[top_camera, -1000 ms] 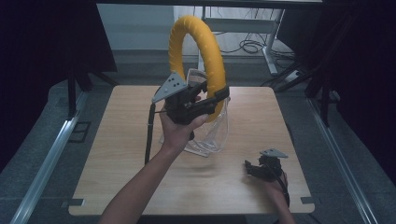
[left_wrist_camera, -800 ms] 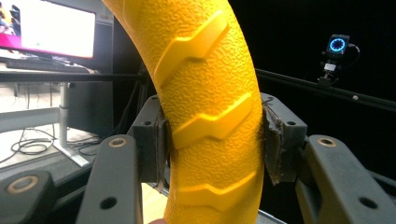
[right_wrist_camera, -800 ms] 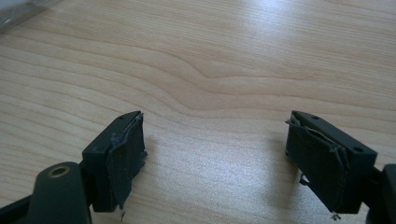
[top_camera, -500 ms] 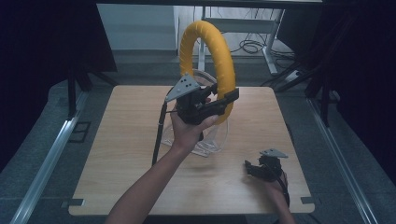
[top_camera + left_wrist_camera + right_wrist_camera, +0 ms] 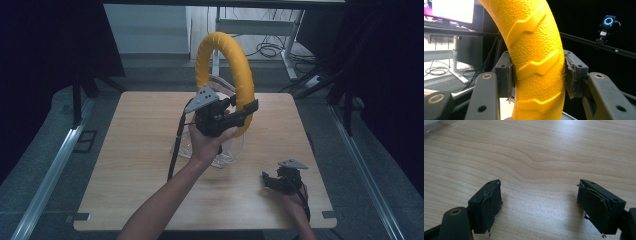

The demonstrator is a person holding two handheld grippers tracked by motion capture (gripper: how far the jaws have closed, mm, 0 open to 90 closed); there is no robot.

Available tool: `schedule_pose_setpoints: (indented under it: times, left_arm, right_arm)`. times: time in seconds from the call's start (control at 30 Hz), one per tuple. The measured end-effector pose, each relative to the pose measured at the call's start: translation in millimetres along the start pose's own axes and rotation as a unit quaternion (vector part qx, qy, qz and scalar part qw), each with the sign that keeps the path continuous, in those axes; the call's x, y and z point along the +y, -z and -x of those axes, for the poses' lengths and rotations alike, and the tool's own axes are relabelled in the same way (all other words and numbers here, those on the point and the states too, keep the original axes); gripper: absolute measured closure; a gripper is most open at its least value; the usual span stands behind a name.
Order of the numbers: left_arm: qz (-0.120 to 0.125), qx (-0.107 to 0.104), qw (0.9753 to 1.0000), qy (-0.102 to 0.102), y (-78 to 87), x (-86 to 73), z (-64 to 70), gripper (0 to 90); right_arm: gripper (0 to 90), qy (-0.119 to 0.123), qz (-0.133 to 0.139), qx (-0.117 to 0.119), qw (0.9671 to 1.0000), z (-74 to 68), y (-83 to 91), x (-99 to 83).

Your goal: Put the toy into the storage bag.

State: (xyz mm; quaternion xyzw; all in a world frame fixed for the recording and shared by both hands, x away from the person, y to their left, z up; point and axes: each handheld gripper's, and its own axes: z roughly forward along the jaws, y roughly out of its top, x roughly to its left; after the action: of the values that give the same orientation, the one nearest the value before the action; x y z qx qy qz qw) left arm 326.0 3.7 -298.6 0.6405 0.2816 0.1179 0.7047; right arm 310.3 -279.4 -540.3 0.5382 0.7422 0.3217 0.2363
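Wooden counter (image 5: 125, 165) fills our scene: near right, our right gripper (image 5: 537, 205) rests on it, jaws apart. Farther, mid-counter, our left gripper (image 5: 537, 75) holds the yellow ring (image 5: 235, 65) aloft above clear plastic packaging (image 5: 227, 152), jaws clamped on it.

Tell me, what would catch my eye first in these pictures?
The big yellow ring with its raised tread pattern stands out: it is held upright in the air above the middle of the wooden table, clamped between the jaws of the left tool. Under it a clear plastic holder sits on the table. Near the front right corner the right tool rests low over the wood with its jaws open and nothing between them.
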Motion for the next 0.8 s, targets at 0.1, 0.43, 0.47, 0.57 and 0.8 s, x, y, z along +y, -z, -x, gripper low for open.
schedule_pose_setpoints:
  times: [0.1,0.43,0.47,0.57,0.8]
  left_arm:
    - [-0.001,-0.001,1.0000,0.005,-3.0,-6.0,-2.3,49.6]
    - [-0.013,0.001,0.9998,0.014,-12.0,-22.7,-6.0,49.6]
    - [-0.013,0.001,0.9998,0.014,-12.0,-22.7,-6.0,49.6]
    - [-0.015,0.011,0.9997,0.017,-12.4,-29.4,-11.8,49.6]
    - [-0.030,0.022,0.9988,0.032,-14.0,-45.0,-26.0,49.6]
  right_arm:
    - [19.8,0.000,0.000,0.000,1.0000,0.0,0.0,0.0]
    - [19.9,-0.001,0.000,0.000,1.0000,-0.1,0.0,0.0]
    - [19.9,-0.001,0.000,0.000,1.0000,-0.1,0.0,0.0]
    - [19.9,0.000,0.000,0.000,1.0000,-0.1,0.0,0.0]
    - [19.9,-0.001,-0.001,0.000,1.0000,-0.2,0.1,0.0]
